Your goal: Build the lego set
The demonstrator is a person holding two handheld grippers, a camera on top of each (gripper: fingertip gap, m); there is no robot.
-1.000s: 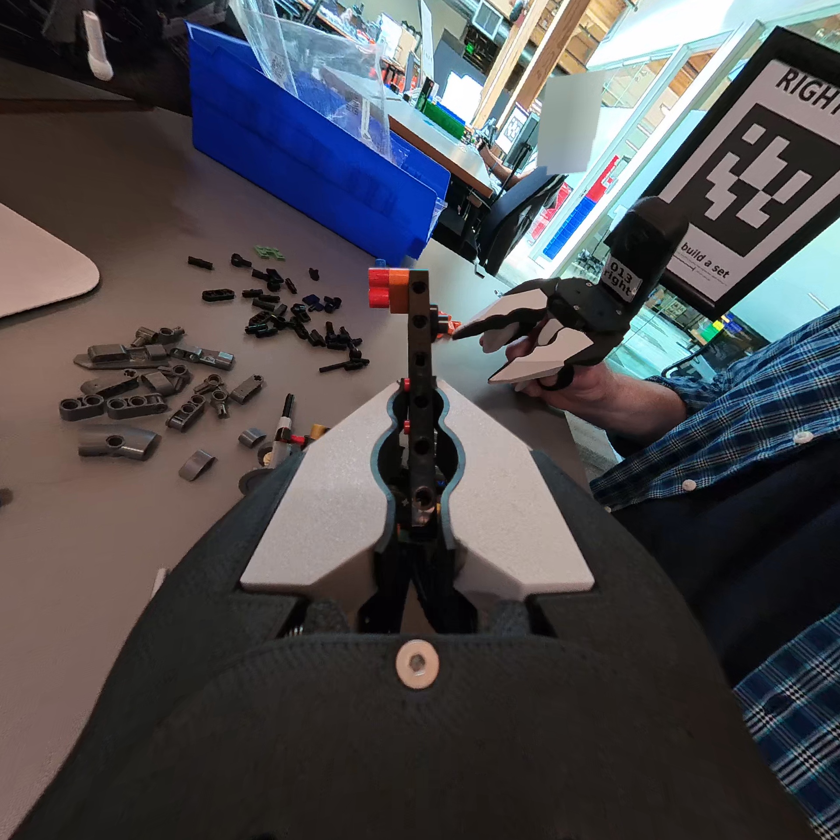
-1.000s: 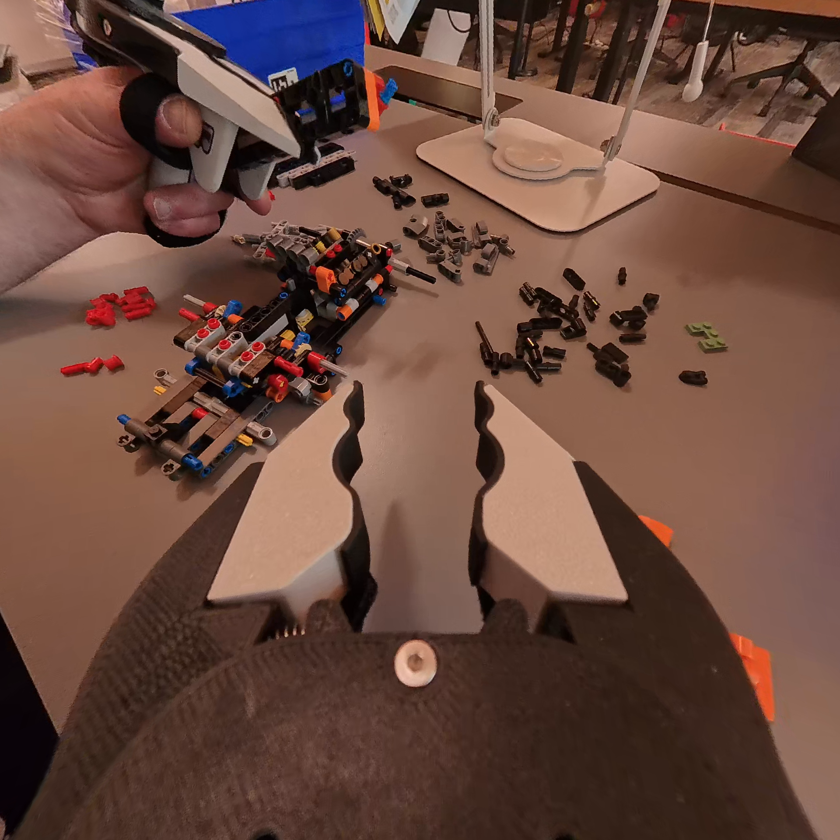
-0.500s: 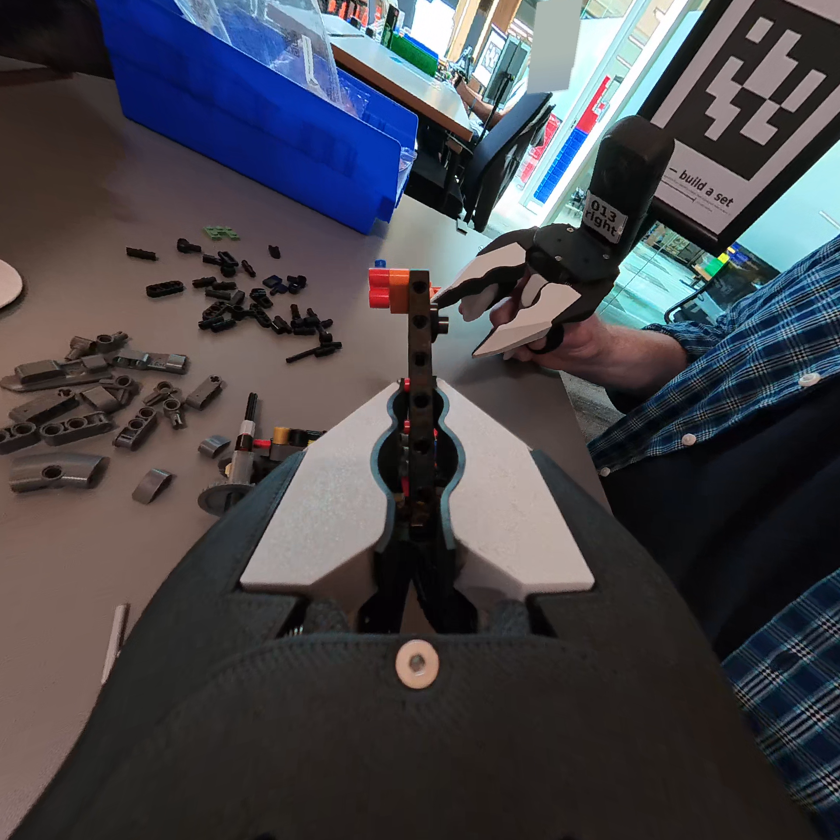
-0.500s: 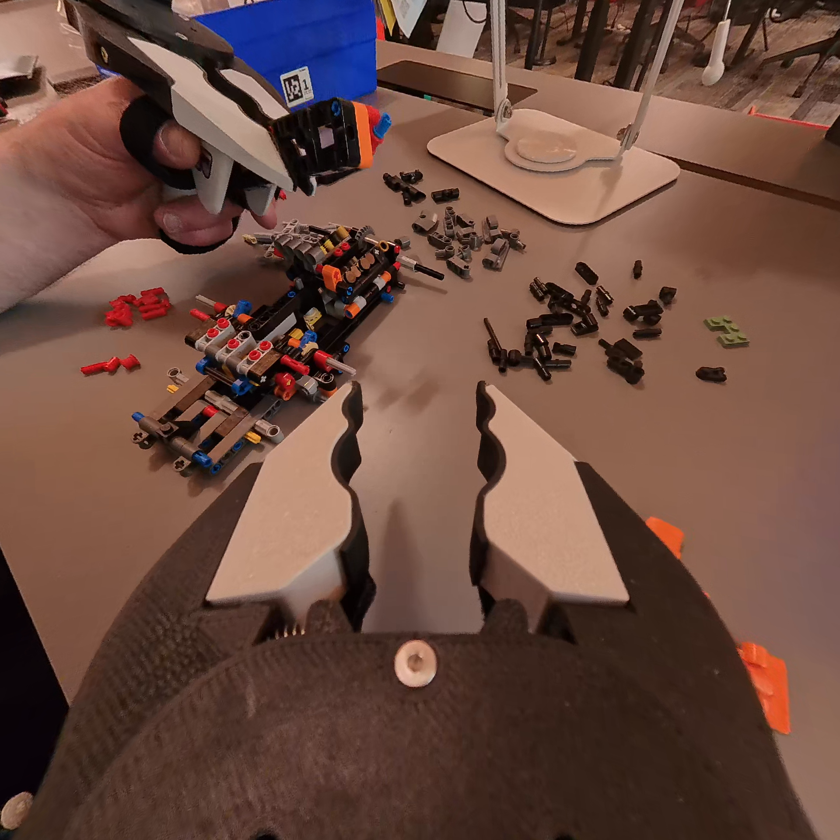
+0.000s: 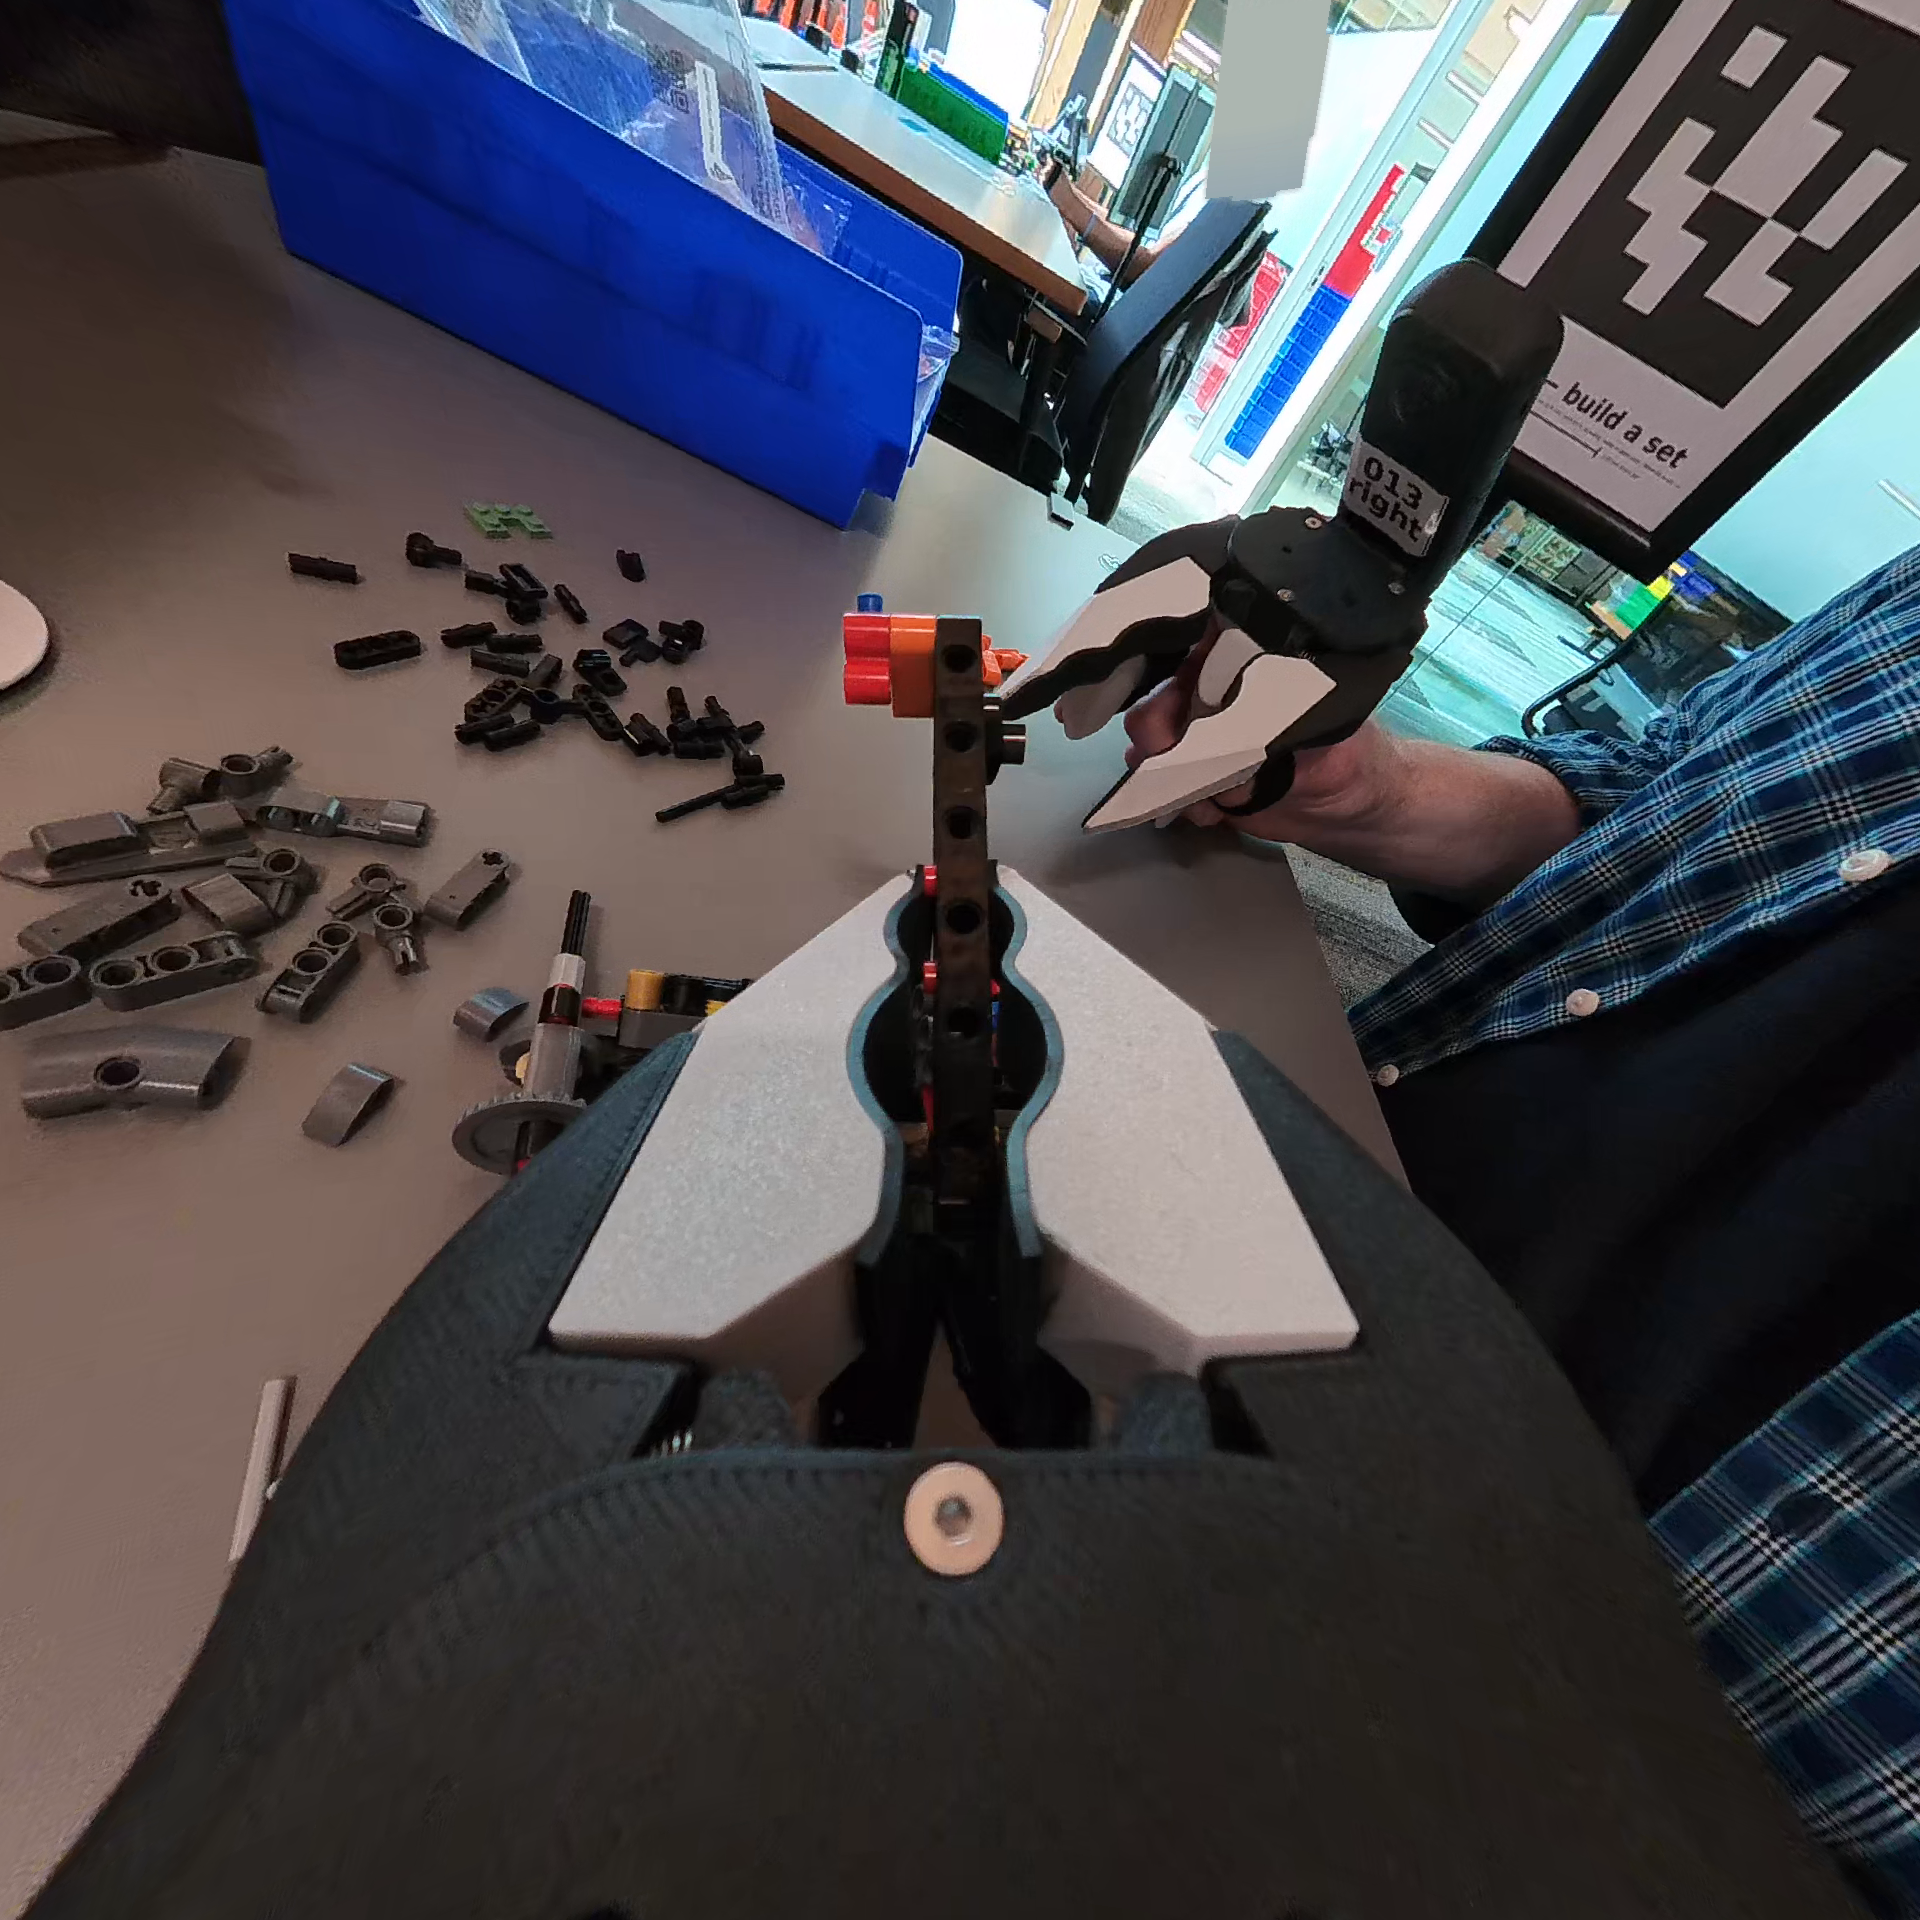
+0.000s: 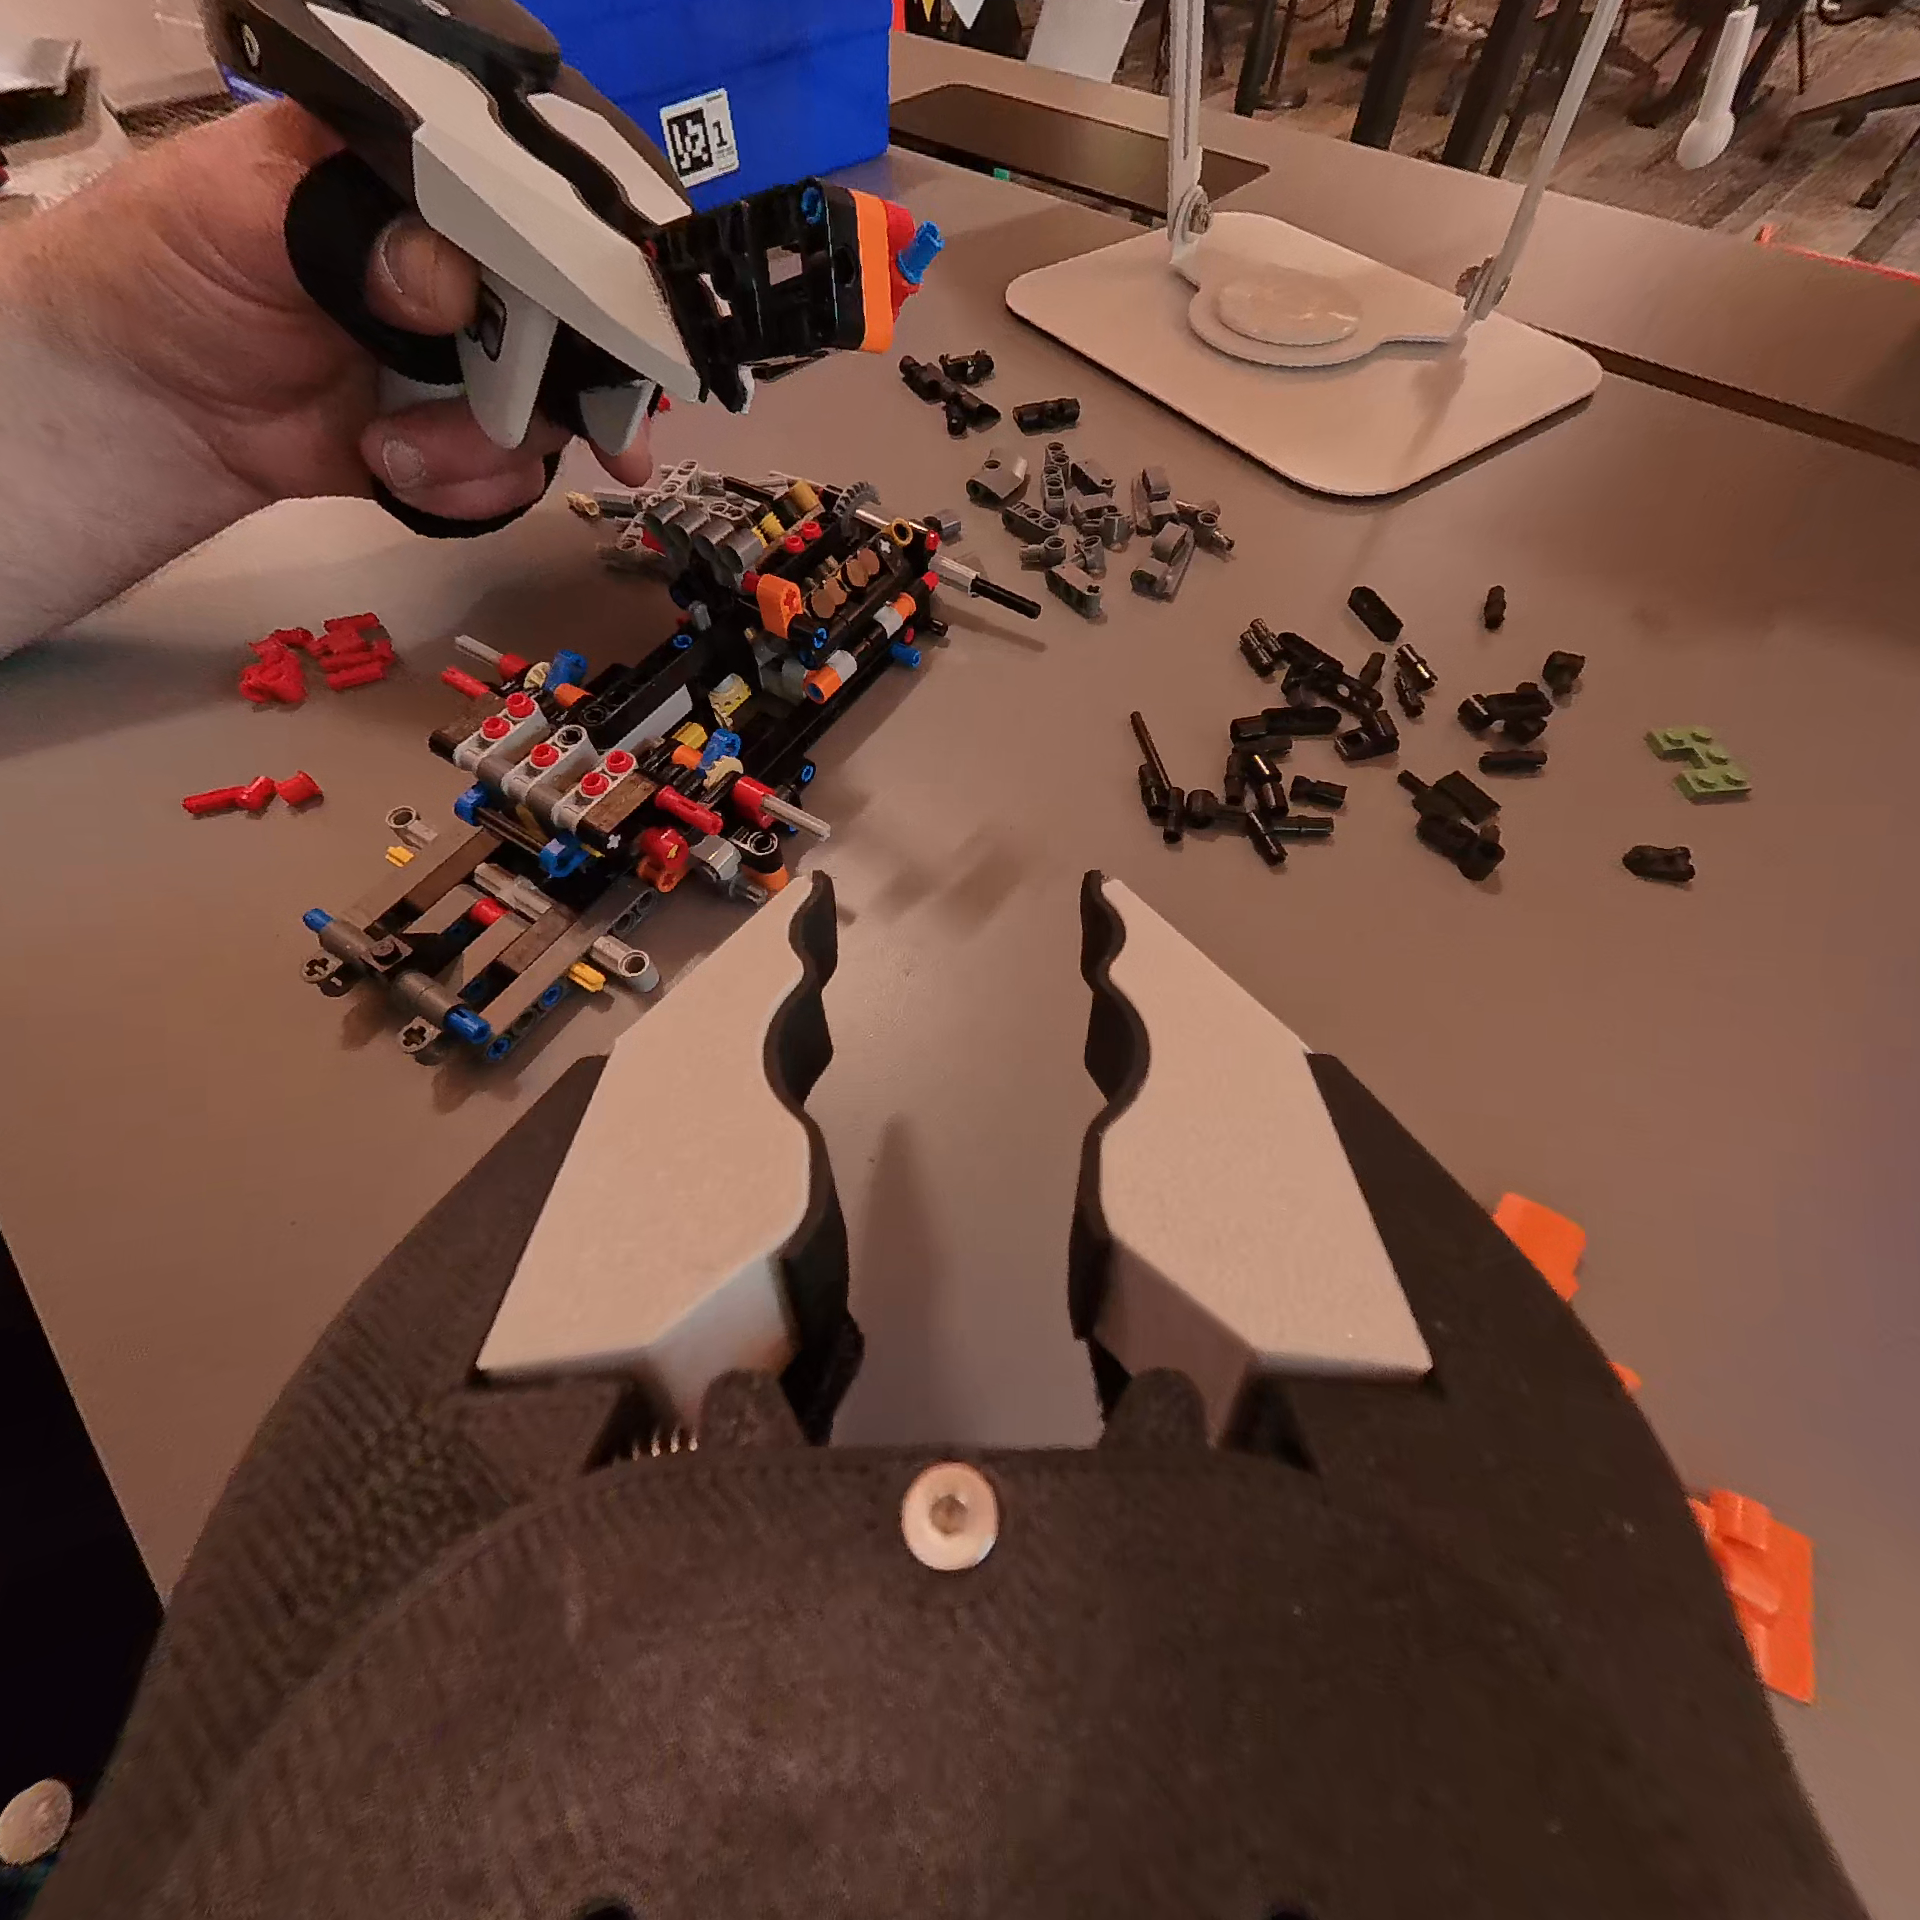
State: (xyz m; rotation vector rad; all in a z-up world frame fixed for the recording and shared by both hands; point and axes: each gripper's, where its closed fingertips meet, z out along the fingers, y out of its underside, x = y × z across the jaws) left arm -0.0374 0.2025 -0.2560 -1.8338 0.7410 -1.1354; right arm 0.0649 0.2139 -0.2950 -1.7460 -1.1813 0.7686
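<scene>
My left gripper (image 5: 956,883) is clamped tight on a black lego subassembly (image 5: 958,790), a holed beam standing up out of the jaws with red and orange pieces (image 5: 891,665) at its top. My right gripper (image 6: 951,894) stands wide apart with nothing between its fingers, held just above the grey table (image 6: 1039,1039).

I take the half-built chassis (image 6: 623,748) on the table as landmark. To its left lie small red pins (image 6: 312,657). Above its left end, held in the air, is my left gripper (image 6: 675,343) with the subassembly (image 6: 790,275). Just right of the chassis's far end sits a cluster of grey connectors (image 6: 1101,520). Further right is a scatter of black pins (image 6: 1340,727), and beyond them a green plate (image 6: 1699,762). Behind the chassis, at the table's far side, is a blue bin (image 6: 769,73); to the right of that, a pale stand base (image 6: 1309,353). In the left wrist view, the upper tip of my right gripper (image 5: 1049,743) is touching or almost touching the beam's top right side.
</scene>
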